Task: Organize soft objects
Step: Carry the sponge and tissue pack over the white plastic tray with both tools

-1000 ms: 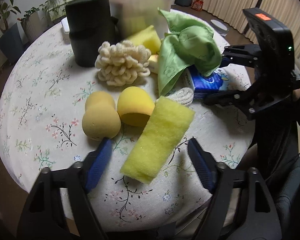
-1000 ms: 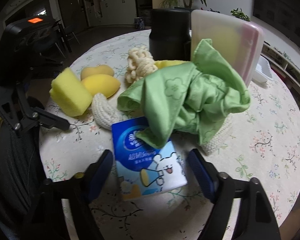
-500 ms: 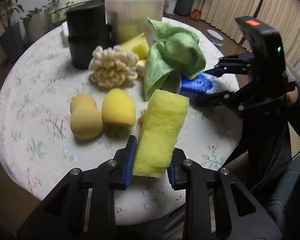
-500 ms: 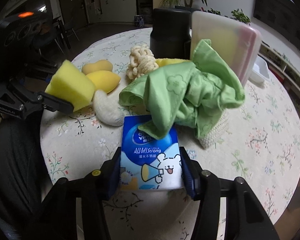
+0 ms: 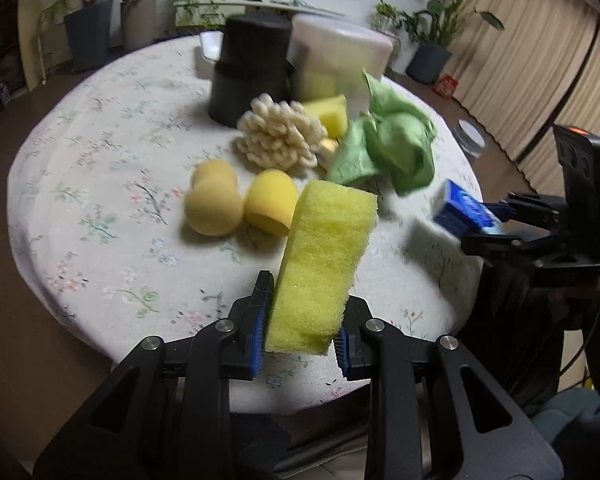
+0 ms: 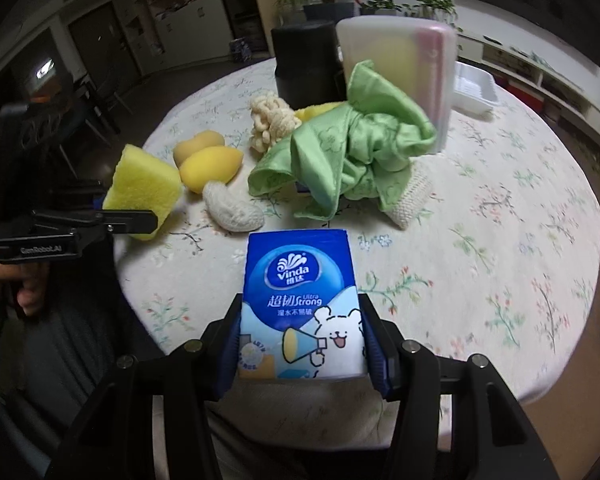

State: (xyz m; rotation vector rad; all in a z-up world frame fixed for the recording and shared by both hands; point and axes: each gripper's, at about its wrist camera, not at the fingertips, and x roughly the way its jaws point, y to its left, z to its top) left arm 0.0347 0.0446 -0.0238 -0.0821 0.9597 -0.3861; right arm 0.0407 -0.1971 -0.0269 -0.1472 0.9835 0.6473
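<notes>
My left gripper (image 5: 302, 330) is shut on a yellow sponge block (image 5: 324, 260), held off the flowered tablecloth (image 5: 100, 200); the same sponge (image 6: 144, 188) shows at the left of the right wrist view. My right gripper (image 6: 302, 344) is shut on a blue tissue pack (image 6: 300, 304), lifted above the cloth; that pack (image 5: 466, 210) appears at the right of the left wrist view. On the table lie two yellow egg-shaped sponges (image 5: 240, 200), a cream loofah puff (image 5: 280, 140), a crumpled green cloth (image 6: 352, 156) and a white knitted scrubber (image 6: 232, 210).
A black cylinder (image 5: 252, 68) and a translucent lidded box (image 6: 396, 68) stand at the back of the round table. A white tray (image 6: 474, 90) sits behind the box. A second knitted piece (image 6: 410, 196) pokes out under the green cloth. Potted plants line the room.
Both grippers closed from open: the left took the yellow sponge block and the right the tissue pack. Both lifted their loads off the table and drew back from the pile.
</notes>
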